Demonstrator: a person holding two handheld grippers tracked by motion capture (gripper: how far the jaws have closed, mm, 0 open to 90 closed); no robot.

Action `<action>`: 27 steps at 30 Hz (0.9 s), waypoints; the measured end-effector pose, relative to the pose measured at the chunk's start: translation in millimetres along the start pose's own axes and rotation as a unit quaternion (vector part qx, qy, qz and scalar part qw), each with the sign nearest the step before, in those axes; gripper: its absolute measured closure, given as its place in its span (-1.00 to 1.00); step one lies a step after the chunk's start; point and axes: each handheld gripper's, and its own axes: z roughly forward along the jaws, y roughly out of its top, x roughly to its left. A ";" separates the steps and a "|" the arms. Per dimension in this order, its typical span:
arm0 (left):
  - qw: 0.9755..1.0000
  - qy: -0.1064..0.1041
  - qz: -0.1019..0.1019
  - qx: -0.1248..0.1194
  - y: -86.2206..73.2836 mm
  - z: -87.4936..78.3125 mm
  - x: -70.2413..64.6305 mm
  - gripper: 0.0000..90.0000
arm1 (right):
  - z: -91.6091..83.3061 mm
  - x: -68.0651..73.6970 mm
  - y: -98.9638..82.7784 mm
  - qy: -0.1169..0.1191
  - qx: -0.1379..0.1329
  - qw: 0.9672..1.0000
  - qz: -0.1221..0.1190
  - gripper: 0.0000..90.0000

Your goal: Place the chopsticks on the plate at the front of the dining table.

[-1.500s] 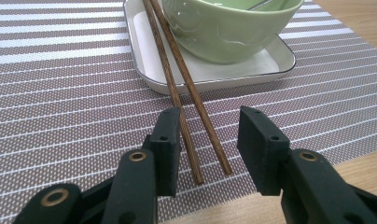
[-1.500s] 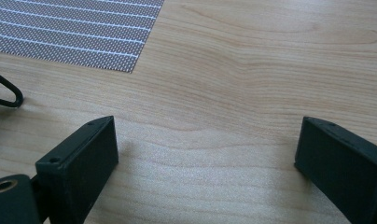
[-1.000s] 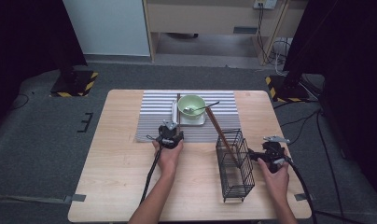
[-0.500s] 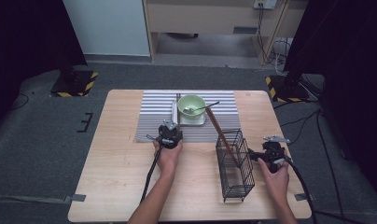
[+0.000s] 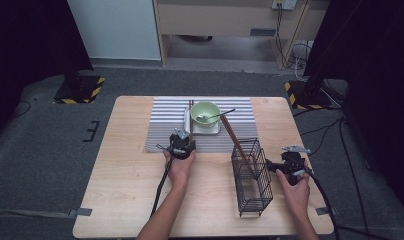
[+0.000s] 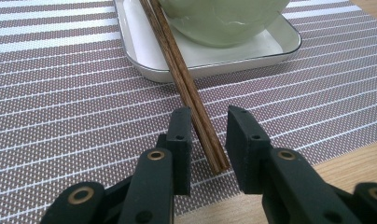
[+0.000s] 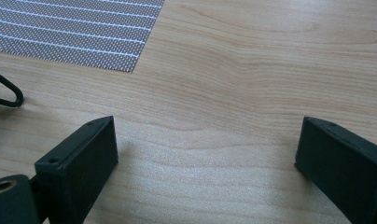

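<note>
A pair of brown chopsticks (image 6: 196, 102) lies on the striped placemat (image 6: 60, 93), its far end resting on the white tray (image 6: 144, 60) beside the green bowl (image 6: 219, 18). My left gripper (image 6: 209, 114) straddles the near end. Its jaws have just been opening; the left pad lies against the sticks and a gap shows at the right pad. In the high view the left gripper (image 5: 182, 135) sits at the mat's front edge. My right gripper (image 7: 207, 135) stands wide open over bare wood, just right of the black wire basket (image 5: 251, 175).
Another brown chopstick (image 5: 235, 137) leans in the wire basket, its top pointing toward the bowl (image 5: 205, 111). A spoon (image 5: 221, 115) rests in the bowl. One wire foot of the basket (image 7: 4, 93) shows left of the right jaws. Cables trail to the table's near edge.
</note>
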 end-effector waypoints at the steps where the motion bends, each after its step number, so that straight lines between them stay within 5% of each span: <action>1: 1.000 0.000 0.001 0.000 -0.1 0.0 0.0 0.55 | -0.1 0.1 0.0 0.000 0.000 1.000 0.001 -0.88; 17: 1.000 -0.014 0.015 -0.009 0.1 -1.2 -0.4 0.53 | 0.0 0.0 0.0 0.000 0.000 1.000 0.000 -0.88; 27: 1.000 -0.017 0.022 -0.008 2.4 -9.9 2.6 0.35 | 0.1 0.1 0.1 0.002 0.001 1.000 -0.001 -0.90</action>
